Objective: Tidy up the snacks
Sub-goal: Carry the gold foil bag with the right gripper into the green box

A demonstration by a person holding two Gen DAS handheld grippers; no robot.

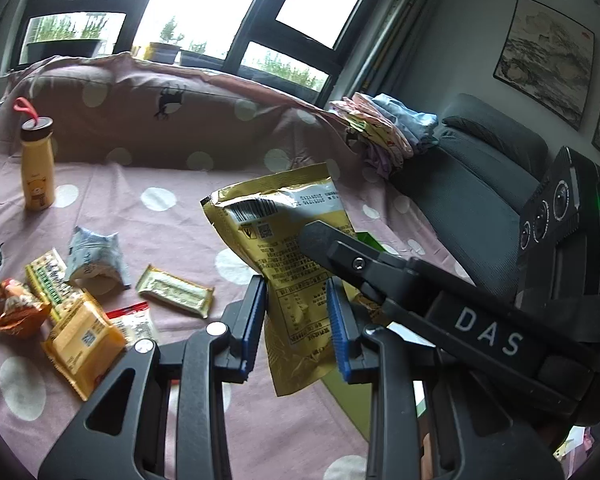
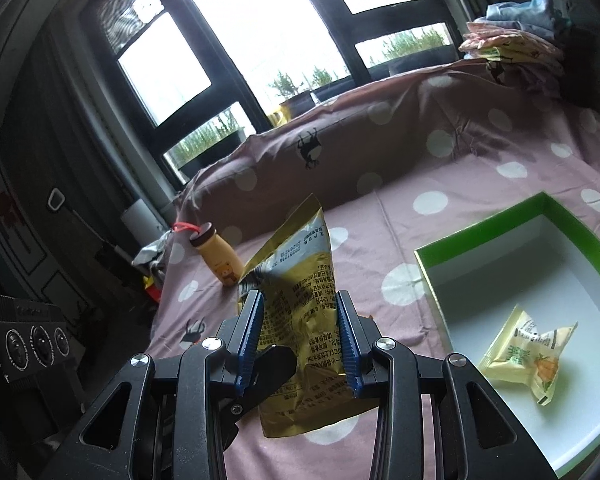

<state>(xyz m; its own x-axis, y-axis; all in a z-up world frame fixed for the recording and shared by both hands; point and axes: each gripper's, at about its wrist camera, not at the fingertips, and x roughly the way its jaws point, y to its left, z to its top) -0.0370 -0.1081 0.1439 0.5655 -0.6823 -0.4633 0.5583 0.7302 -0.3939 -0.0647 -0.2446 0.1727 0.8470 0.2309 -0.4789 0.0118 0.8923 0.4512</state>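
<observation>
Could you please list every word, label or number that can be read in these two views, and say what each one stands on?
"DAS": white letters on the black body of the right gripper, seen in the left wrist view.
Gold snack bag: barcode, QR codes, a date line and blocks of small print, all too small and skewed to read.
Yellow bottle: small mark above a bear picture, unreadable.
Loose snack packets: print too blurred.
Pale packet in the green box: unreadable.

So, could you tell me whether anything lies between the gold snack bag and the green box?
Nothing visible does: the gold snack bag hangs above bare polka-dot cloth, and the green box beside it is open, holding one yellow packet.
</observation>
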